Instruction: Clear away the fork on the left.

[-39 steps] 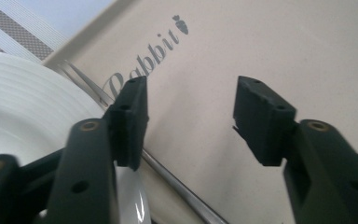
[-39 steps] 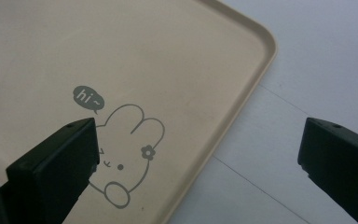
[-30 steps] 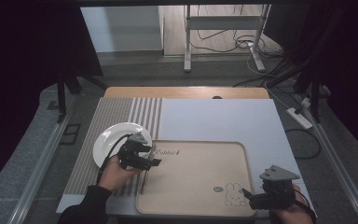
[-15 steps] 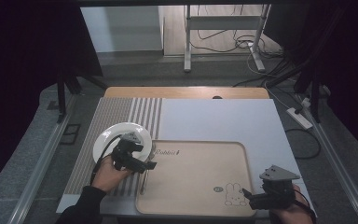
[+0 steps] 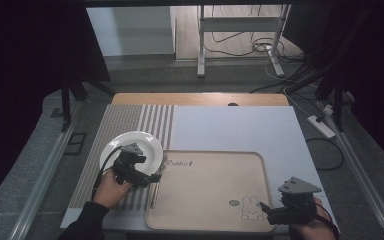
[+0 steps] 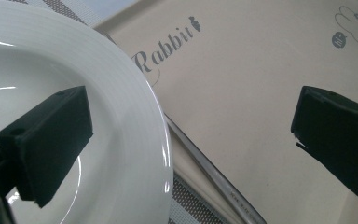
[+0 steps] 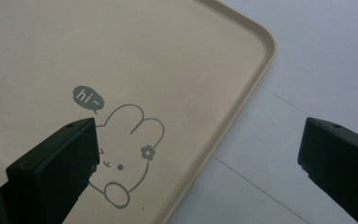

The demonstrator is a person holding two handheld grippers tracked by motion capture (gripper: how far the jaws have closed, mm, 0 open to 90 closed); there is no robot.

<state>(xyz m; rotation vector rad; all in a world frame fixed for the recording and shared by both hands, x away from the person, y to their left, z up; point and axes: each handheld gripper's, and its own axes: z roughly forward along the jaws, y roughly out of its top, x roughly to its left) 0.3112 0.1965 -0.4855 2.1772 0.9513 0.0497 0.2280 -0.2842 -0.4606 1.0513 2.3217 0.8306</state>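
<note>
1. Two grippers are in play at the near edge of the table. The right gripper (image 5: 286,212) is held with its jaws spread wide and empty at the near right corner of the beige tray (image 5: 215,170); in the right gripper view one jaw hangs over the rabbit drawing (image 7: 123,158) and the other over the white mat (image 7: 317,60) beyond the tray's rim.

2. The left gripper (image 5: 147,176) is seen at the tray's near left corner, jaws wide apart with nothing between them. In the left gripper view one jaw is placed over the white plate (image 6: 121,121), the other over the tray.

3. A slim metal utensil (image 6: 214,175), judged to be the thing being reached for, lies along the tray's left rim, partly tucked under the plate's edge and running towards the near edge of the striped placemat (image 5: 130,120). Which kind of utensil it is cannot be told.

4. For a clean pick, the left gripper should be lowered so that the handle is centred between the jaws, clear of the plate rim. The jaws should be turned across the handle, not along it.

5. The closing should be done low, since a thin flat handle is likely to slip out of a high pinch.

6. Contact with the plate should be avoided, as it could be nudged towards the table's left edge.

7. The far half of the table is covered by mat and placemat.
</note>
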